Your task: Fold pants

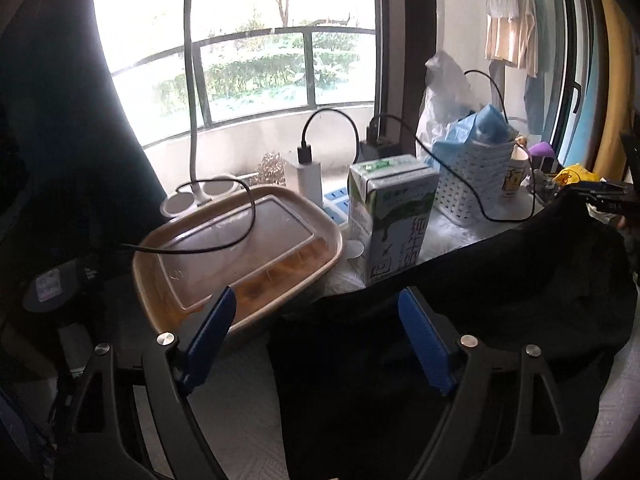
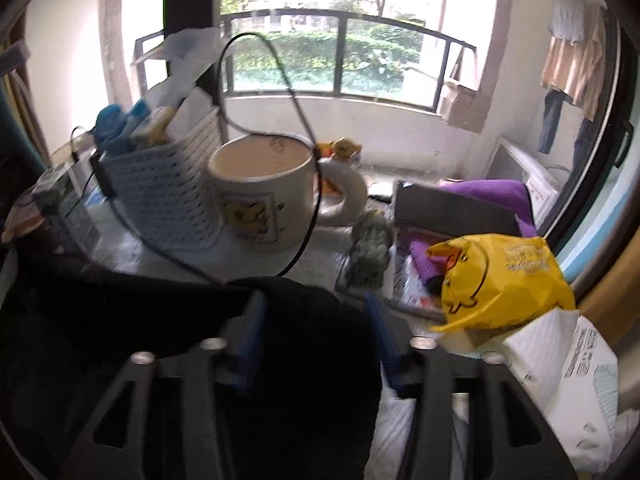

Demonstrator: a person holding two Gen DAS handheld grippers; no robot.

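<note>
Now black pants (image 1: 500, 280) between open left tongs (image 1: 316, 300), right tongs (image 2: 314, 304)

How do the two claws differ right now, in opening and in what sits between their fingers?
The left claw is spread wide, while the right claw looks narrower. The black pants cover only the right half of the left claw's gap, with table showing beside its left finger, whereas a bunched fold of fabric fills the right claw's gap. The left claw faces the brown lidded tray, the right the big mug. Both have blue fingers and look open.
</note>
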